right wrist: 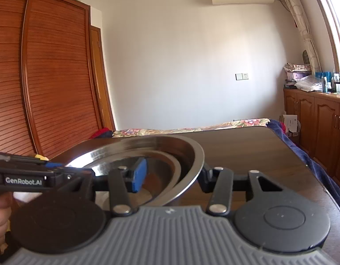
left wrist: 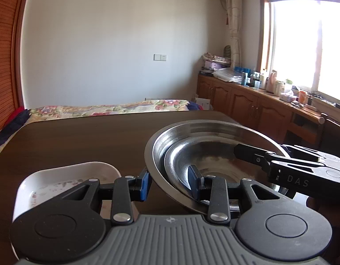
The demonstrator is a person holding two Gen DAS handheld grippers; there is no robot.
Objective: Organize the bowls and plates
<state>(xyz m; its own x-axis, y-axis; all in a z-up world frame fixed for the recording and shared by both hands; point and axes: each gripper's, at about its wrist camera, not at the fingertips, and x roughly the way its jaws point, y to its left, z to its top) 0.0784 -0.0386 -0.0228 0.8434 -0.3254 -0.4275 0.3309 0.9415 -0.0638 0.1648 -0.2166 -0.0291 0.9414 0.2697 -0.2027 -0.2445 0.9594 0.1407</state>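
- Our left gripper (left wrist: 170,185) and right gripper (right wrist: 172,176) each straddle the steel bowl's (left wrist: 161,154) rim, jaws apart, unclenched.
- Bowl, smaller steel dish (left wrist: 181,165) nested inside, tilts above the table (left wrist: 81,137), beside a white dish (left wrist: 66,174).

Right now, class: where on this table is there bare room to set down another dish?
Bare wood runs along the far edge of the table towards the bed, behind the white dish, and right of the steel bowls. The near edge is crowded: dish, bowls, both grippers.
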